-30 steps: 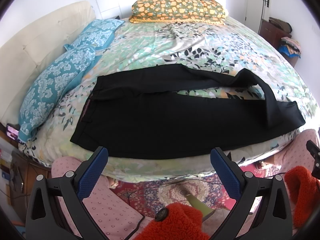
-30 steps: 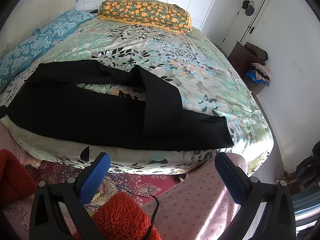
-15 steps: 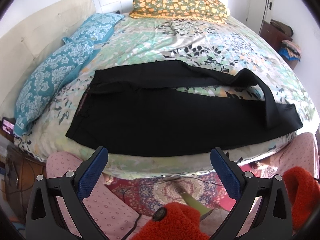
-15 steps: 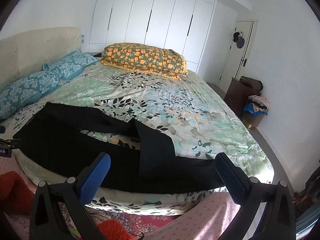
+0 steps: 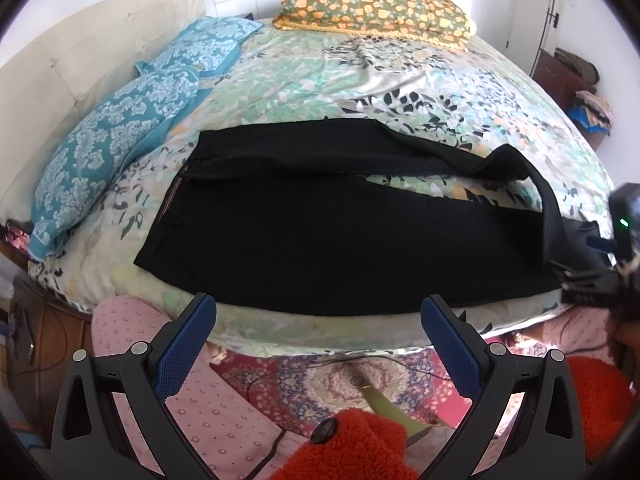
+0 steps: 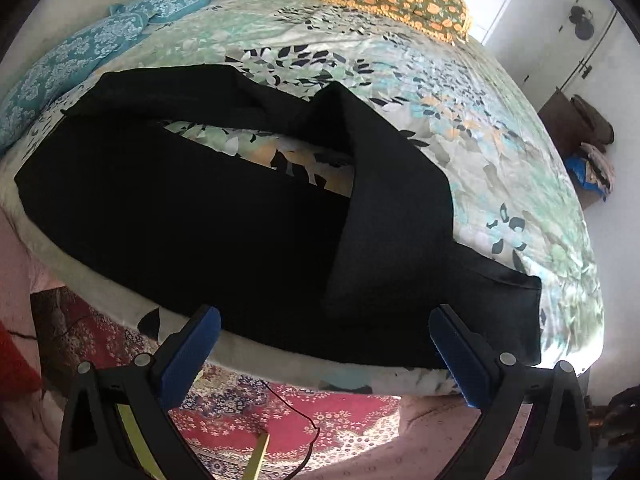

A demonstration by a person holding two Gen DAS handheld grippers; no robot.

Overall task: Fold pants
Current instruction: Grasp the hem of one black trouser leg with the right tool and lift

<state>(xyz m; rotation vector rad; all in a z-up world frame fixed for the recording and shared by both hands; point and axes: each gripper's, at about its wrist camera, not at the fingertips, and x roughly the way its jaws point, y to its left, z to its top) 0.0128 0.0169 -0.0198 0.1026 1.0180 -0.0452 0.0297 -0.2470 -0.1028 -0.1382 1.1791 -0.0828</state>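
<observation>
- the black pants [image 5: 320,236] are laid lengthwise along the near edge of the bed [image 5: 360,68], on a floral bedspread [image 6: 460,92], with the waistband to the left in the left wrist view.
- one leg [image 6: 392,208] is seen folded back and draped diagonally across the other leg near the hem end; a gap of bedspread is left showing between the two legs.
- the left gripper [image 5: 318,322] is held above the floor in front of the bed, its blue-padded fingers [image 5: 186,344] spread wide with nothing between them; their tips are seen just short of the near edge of the pants.
- the right gripper [image 6: 324,330] is likewise spread wide and empty, its fingers [image 6: 460,352] framing the near edge of the pants by the draped leg; contact with the cloth cannot be told.
- the right gripper's body [image 5: 616,248] is seen at the right border of the left wrist view, by the hem end.
- two blue patterned pillows [image 5: 120,148] lie by the headboard [image 5: 80,52], and an orange-flowered pillow [image 5: 376,8] lies at the far side.
- a red patterned rug [image 6: 280,412] is seen on the floor below.
</observation>
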